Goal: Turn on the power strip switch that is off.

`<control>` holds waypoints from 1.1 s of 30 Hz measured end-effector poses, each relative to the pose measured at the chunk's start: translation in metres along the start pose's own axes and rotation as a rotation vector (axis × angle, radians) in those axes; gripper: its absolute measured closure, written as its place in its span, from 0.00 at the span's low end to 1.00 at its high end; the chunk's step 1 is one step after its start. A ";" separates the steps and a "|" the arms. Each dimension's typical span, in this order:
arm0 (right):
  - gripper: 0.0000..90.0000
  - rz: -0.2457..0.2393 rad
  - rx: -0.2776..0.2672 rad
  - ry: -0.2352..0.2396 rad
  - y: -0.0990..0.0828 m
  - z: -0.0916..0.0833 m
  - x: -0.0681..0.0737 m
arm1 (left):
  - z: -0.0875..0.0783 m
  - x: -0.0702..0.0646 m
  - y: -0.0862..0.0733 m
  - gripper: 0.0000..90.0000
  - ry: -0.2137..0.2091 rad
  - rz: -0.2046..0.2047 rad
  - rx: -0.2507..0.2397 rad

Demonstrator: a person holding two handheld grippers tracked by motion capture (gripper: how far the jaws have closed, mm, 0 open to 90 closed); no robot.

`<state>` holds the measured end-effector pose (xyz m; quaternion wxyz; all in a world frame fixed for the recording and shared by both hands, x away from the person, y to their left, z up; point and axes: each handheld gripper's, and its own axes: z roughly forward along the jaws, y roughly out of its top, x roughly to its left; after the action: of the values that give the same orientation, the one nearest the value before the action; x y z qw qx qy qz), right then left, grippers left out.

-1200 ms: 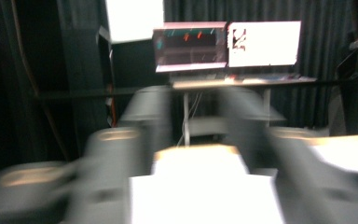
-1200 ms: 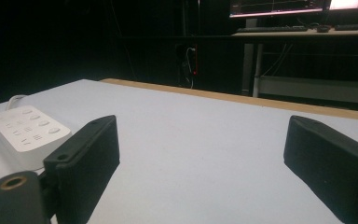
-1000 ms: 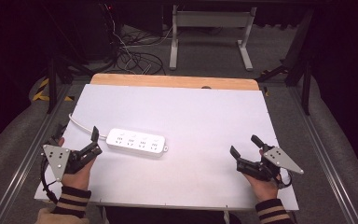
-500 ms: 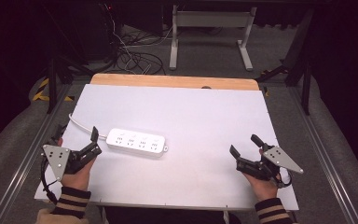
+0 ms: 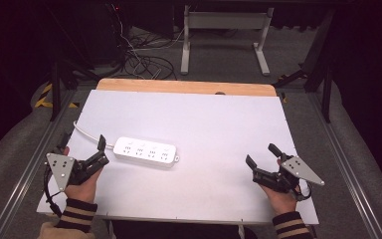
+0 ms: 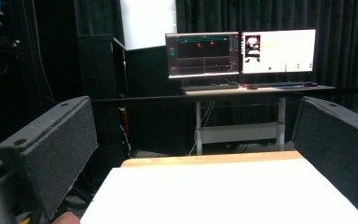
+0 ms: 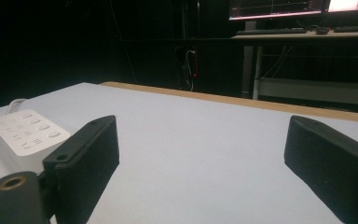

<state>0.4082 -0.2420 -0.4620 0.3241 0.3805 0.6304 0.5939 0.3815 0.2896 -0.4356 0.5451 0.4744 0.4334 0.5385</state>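
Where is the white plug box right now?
In the high view, the power strip lies on the table's left side, just beside the left gripper.

No legible text, label, brand or number; marks on monitors [image 6: 240,52] beyond the left gripper's jaws too blurred.

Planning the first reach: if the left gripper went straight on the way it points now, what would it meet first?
Probably nothing on the table. The left gripper stands open, and between its jaws its own view shows bare white tabletop up to the wooden far edge. The white power strip seems to lie just beside that line.
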 end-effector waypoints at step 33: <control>0.12 -0.004 0.004 -0.007 0.000 -0.004 0.000 | 0.004 -0.001 -0.002 0.01 -0.007 0.006 0.019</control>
<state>0.4049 -0.2434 -0.4621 0.3269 0.3820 0.6313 0.5905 0.3854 0.2879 -0.4365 0.5405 0.4828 0.4352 0.5342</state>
